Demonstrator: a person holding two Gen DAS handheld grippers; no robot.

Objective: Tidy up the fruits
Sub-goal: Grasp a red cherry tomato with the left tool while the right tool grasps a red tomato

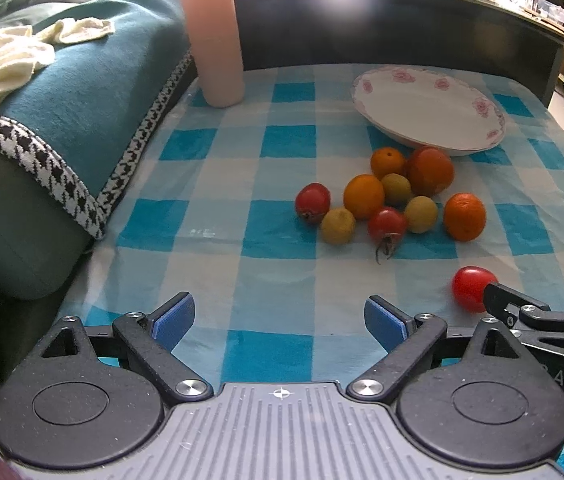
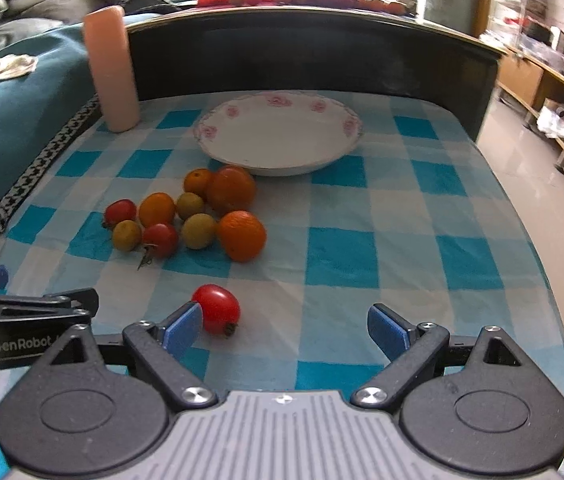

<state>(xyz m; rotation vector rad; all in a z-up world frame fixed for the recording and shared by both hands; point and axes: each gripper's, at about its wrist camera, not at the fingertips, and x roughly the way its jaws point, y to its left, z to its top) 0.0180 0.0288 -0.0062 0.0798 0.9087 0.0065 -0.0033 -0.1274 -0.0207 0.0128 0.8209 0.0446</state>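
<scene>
Checked tablecloth (image 2: pixel 341 256), plate (image 2: pixel 278 136) seemingly empty.

We see a glossy glazed plate (image 2: pixel 278 140) on a smooth, faintly creased checked tablecloth (image 2: pixel 361 240); shiny-skinned tomatoes (image 2: pixel 218 308), dimpled oranges (image 2: pixel 242 236), a matt pink cylinder (image 1: pixel 212 36), woven teal cloth (image 1: pixel 94 80), and grainy black plastic gripper arms with blue pads (image 1: pixel 174 320)
</scene>
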